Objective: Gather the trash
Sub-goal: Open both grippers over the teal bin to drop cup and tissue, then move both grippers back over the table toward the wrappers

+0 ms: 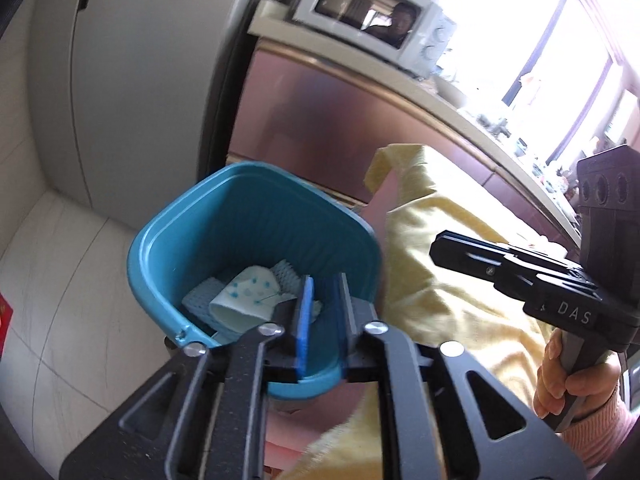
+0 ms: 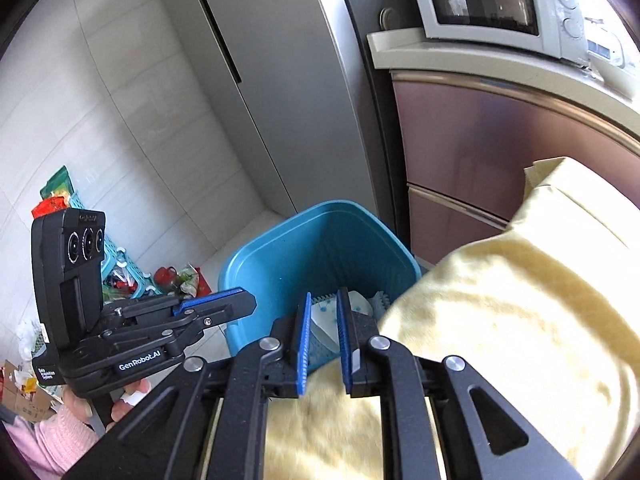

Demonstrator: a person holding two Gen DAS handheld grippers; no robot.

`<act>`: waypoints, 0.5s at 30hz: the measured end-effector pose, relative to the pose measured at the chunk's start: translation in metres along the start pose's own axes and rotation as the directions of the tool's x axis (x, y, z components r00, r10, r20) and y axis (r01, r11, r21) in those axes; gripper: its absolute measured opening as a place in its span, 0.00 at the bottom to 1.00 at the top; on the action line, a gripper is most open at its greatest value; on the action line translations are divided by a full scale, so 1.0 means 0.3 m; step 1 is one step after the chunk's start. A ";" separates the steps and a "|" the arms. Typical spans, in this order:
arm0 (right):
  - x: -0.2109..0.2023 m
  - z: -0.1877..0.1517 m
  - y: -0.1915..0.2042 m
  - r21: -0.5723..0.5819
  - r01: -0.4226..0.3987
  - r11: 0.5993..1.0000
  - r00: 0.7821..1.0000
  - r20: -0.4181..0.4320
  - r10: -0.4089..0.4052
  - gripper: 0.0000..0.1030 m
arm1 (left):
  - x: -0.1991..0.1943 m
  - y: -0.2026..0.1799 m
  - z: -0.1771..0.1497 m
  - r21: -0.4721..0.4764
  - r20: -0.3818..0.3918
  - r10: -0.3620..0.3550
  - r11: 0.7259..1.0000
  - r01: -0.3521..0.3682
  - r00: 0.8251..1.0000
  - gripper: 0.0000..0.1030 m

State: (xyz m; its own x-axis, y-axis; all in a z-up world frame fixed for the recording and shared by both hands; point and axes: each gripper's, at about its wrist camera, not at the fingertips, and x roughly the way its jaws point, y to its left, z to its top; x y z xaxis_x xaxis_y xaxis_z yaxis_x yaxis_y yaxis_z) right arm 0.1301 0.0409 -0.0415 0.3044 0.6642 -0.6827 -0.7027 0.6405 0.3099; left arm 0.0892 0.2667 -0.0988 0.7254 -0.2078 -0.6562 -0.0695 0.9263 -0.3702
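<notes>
Both grippers, left [image 1: 322, 320] and right [image 2: 323, 336], hang slightly parted and empty over the near rim of the blue bin [image 2: 256, 264], whose crumpled paper trash [image 1: 244, 296] lies straight ahead and below, equally near either hand.

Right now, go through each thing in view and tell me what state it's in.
Bin: upright, no lid, paper and mesh scraps at the bottom.
Left gripper: slightly open, empty, over the bin.
Right gripper: slightly open, empty, at the bin's edge.
Microwave: door shut.
Fridge: doors shut.
Yellow cloth: draped, rumpled.
</notes>
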 end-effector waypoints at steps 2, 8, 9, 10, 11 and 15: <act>-0.042 -0.012 -0.005 0.000 0.003 1.000 1.000 0.022 -0.003 0.16 | -0.022 -0.049 0.000 0.030 0.016 -0.020 0.999 0.019 1.000 0.22; -0.204 -0.069 -0.044 0.018 0.032 0.999 0.994 0.100 -0.034 0.23 | -0.057 -0.224 -0.019 0.136 0.019 -0.109 0.985 0.106 0.994 0.31; -0.236 -0.082 -0.056 0.027 0.041 0.999 0.992 0.116 -0.044 0.23 | -0.058 -0.260 -0.024 0.158 0.013 -0.127 0.980 0.124 0.992 0.31; -0.267 -0.096 -0.070 0.036 0.046 0.998 0.990 0.129 -0.050 0.23 | -0.061 -0.294 -0.032 0.178 0.006 -0.145 0.974 0.142 0.989 0.32; -0.297 -0.109 -0.085 0.046 0.054 0.997 0.988 0.142 -0.060 0.23 | -0.056 -0.330 -0.038 0.196 -0.005 -0.166 0.967 0.164 0.986 0.34; -0.418 -0.171 -0.142 0.098 0.112 0.989 0.974 0.186 -0.129 0.25 | -0.034 -0.469 -0.068 0.258 -0.053 -0.232 0.936 0.238 0.971 0.36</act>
State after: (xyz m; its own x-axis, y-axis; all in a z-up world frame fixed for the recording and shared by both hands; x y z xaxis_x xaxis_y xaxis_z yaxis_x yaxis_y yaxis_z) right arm 0.0888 -0.0895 -0.0031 0.5070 0.6362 -0.5816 -0.5978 0.7456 0.2945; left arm 0.0774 0.1321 -0.0534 0.6841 -0.4335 -0.5865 0.2839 0.8990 -0.3334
